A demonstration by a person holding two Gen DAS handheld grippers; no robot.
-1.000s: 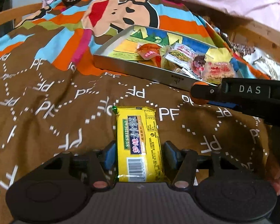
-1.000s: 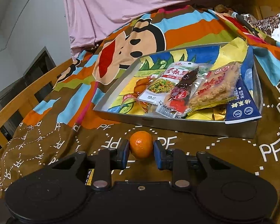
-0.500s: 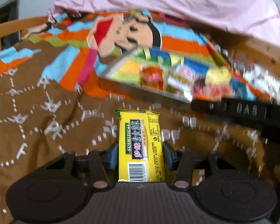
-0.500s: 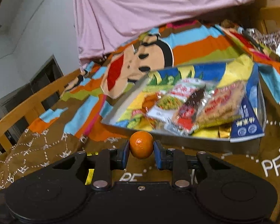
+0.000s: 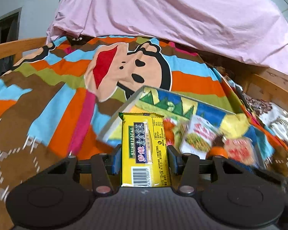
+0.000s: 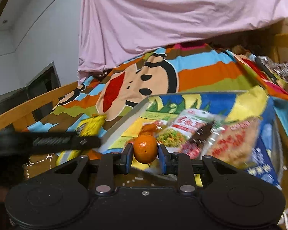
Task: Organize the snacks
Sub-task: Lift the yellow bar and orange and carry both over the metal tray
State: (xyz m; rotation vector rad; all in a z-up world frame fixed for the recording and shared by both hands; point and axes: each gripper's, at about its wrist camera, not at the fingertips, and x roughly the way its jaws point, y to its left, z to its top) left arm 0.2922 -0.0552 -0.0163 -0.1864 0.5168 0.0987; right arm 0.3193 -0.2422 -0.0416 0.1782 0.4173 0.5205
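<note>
Two claws each carry a snack above the bed (image 5: 48,115): the left claw (image 5: 144,162), its jaws just closed in, clamps a yellow packet (image 5: 145,149); the right claw (image 6: 145,158) pinches a small orange (image 6: 145,151) beside the tray (image 6: 124,123) of snacks.

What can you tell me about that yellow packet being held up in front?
The yellow snack packet is a flat, glossy plastic wrapper with a green strip reading SUSHIZICAI, a dark blue label with Chinese characters and a barcode at its near end. It points lengthwise away from the camera, clamped at both long edges by the left gripper, lifted before the tray.
</note>
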